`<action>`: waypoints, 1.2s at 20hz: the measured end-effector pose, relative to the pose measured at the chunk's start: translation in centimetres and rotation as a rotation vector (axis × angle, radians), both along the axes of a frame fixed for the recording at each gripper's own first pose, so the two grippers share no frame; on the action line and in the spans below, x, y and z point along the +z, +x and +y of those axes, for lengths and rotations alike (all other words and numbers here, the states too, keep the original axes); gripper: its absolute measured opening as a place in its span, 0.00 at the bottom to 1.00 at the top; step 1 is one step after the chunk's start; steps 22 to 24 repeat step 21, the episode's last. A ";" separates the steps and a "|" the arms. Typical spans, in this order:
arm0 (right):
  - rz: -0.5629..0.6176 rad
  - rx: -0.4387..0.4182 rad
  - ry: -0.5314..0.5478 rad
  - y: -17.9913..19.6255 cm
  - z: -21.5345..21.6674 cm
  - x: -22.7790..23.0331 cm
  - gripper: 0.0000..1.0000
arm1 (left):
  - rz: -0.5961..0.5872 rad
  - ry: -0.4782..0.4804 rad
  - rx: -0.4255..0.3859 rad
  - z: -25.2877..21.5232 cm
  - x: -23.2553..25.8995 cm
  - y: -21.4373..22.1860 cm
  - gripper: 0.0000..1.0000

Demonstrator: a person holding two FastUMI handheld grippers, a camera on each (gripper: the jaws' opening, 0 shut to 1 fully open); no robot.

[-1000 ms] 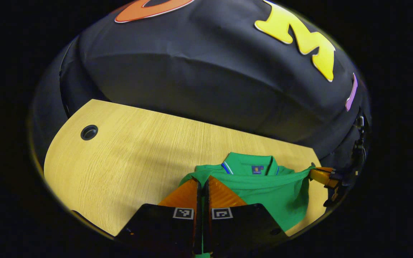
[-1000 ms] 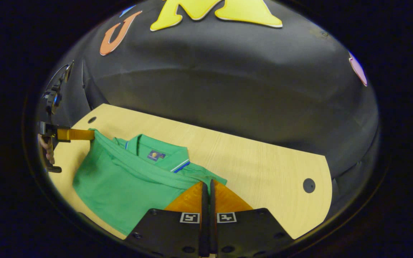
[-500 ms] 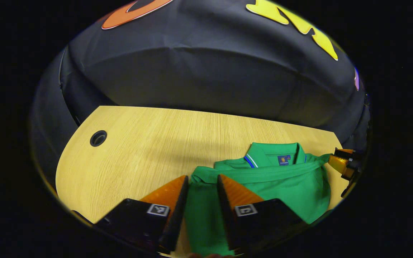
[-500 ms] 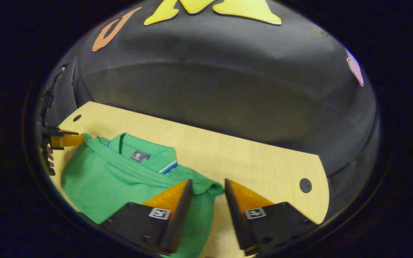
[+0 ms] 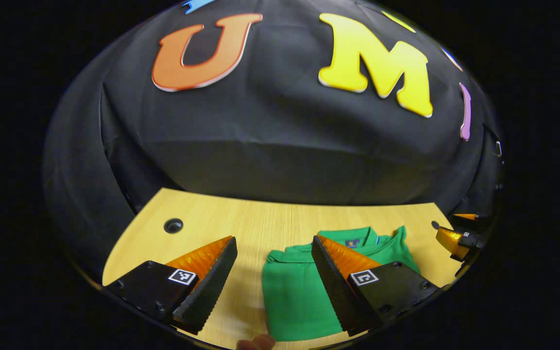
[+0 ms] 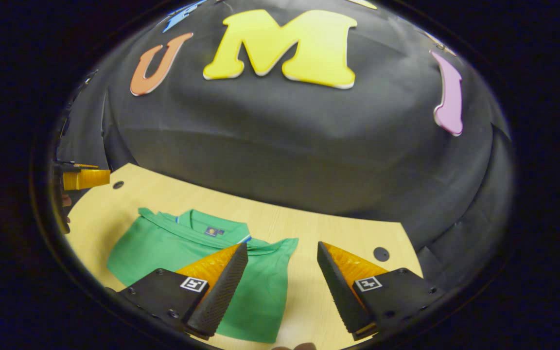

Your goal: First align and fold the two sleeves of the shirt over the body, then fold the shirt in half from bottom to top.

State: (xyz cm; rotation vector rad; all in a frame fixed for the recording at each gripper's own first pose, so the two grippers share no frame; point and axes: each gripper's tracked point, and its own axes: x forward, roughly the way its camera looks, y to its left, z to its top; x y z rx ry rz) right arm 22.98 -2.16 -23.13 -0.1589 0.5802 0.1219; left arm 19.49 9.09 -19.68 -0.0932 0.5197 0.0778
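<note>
Green shirt lying folded on the wooden table, collar toward the booth wall, left gripper hanging above it with fingers spread apart, right gripper likewise gaping wide, gripping nothing.

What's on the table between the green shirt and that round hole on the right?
Nothing: in the right gripper view, bare wooden table separates the shirt from the hole.
</note>
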 end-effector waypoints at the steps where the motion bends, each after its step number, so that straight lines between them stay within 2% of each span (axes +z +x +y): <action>1: -0.040 -0.005 0.001 -1.3 -0.1 2.3 0.94 | -0.049 0.010 -0.005 -0.3 2.7 -0.9 0.99; 6: -0.257 -0.075 0.040 -8.4 -1.0 15.0 0.92 | -0.276 0.081 -0.030 -1.5 15.2 -7.5 0.98; 8: -0.330 -0.091 0.055 -11.5 -0.9 18.8 0.94 | -0.319 0.057 -0.037 -2.8 18.3 -10.3 0.98; 11: -0.400 -0.100 0.084 -16.4 -0.5 22.8 0.92 | -0.397 0.058 -0.032 -3.8 21.5 -14.5 1.00; 12: -0.425 -0.104 0.093 -17.9 -0.4 23.9 0.92 | -0.412 0.064 -0.036 -4.3 22.2 -15.4 0.98; 13: -0.443 -0.107 0.094 -19.5 -0.4 24.6 0.92 | -0.422 0.070 -0.047 -4.9 22.7 -16.4 0.88; 14: -0.455 -0.110 0.092 -20.8 -0.4 25.2 0.94 | -0.429 0.079 -0.043 -5.1 23.1 -17.6 0.88; 15: -0.462 -0.110 0.089 -22.0 -0.1 25.4 0.94 | -0.434 0.083 -0.042 -5.2 23.4 -18.8 0.98; 18: -0.480 -0.112 0.089 -25.3 0.5 25.5 0.94 | -0.451 0.103 -0.032 -4.7 23.0 -21.6 0.98; 20: -0.491 -0.117 0.098 -27.2 1.0 25.4 0.92 | -0.440 0.090 -0.018 -4.7 22.5 -23.3 0.98; 21: -0.487 -0.112 0.105 -28.0 1.5 25.8 0.94 | -0.436 0.077 -0.010 -4.8 22.3 -24.0 0.98; 24: -0.487 -0.112 0.105 -28.0 1.5 25.8 0.94 | -0.436 0.077 -0.010 -4.8 22.3 -24.0 0.98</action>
